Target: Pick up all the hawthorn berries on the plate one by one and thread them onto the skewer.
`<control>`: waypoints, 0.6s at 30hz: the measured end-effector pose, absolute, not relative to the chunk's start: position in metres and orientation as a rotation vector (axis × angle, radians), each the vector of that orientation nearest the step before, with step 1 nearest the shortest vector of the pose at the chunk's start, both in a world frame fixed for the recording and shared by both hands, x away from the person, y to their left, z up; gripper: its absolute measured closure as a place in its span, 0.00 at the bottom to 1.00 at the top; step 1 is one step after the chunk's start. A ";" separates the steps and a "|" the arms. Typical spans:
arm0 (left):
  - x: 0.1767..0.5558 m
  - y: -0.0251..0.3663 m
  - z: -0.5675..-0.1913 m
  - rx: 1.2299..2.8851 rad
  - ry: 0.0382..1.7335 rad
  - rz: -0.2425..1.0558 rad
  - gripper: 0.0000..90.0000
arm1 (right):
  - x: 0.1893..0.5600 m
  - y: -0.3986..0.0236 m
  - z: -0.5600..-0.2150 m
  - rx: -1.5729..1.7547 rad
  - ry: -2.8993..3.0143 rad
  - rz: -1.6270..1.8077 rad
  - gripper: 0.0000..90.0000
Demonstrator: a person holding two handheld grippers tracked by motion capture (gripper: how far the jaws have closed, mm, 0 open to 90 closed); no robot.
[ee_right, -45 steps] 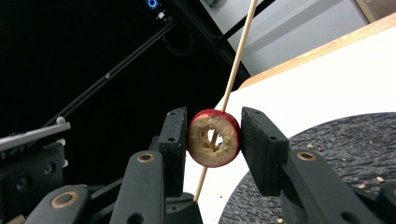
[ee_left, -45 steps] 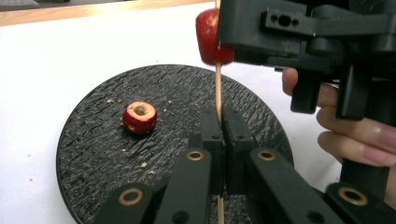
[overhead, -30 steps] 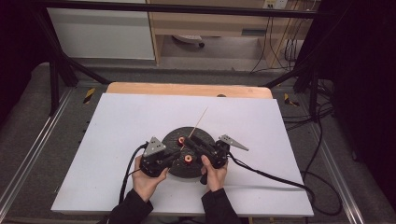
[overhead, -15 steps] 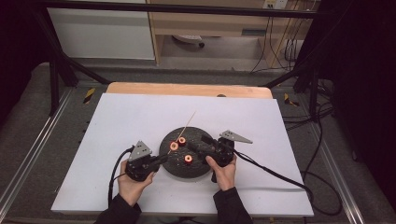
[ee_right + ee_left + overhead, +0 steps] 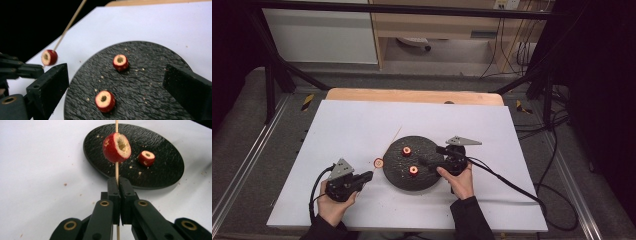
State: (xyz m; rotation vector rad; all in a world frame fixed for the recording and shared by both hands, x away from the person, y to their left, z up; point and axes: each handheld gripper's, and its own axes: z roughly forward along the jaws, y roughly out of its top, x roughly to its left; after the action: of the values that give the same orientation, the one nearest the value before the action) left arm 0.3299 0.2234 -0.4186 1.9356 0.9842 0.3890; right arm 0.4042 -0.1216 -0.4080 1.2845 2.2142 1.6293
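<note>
White table (image 5: 337, 130); left tool (image 5: 117, 182) pinches skewer (image 5: 116, 170).

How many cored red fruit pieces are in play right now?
3: one threaded on the skewer held by the left gripper, beside the black plate; two on the plate. None looks hidden.

One cored red fruit piece (image 5: 116, 147) sits threaded on a thin wooden skewer (image 5: 116, 171). Two more (image 5: 406, 151) (image 5: 413, 171) lie apart on the round black plate (image 5: 427, 182).

High view looking down on whole table, both gripper views low and close, all sharing the black plate (image 5: 412, 163).
</note>
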 end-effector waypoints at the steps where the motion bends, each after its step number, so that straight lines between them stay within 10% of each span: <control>1: 0.329 0.225 -0.420 1.941 0.983 0.388 0.98 | 0.405 -0.122 -0.408 1.284 2.231 1.606 0.07; 18: 0.320 0.240 -0.429 1.959 0.978 0.374 0.98 | 0.411 -0.102 -0.399 1.249 2.446 1.367 0.07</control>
State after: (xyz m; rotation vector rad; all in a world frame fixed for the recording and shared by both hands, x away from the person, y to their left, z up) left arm 0.3202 0.2396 -0.4294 1.9586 0.9783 0.3740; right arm 0.4113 -0.1023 -0.3990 1.2490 2.4460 1.3673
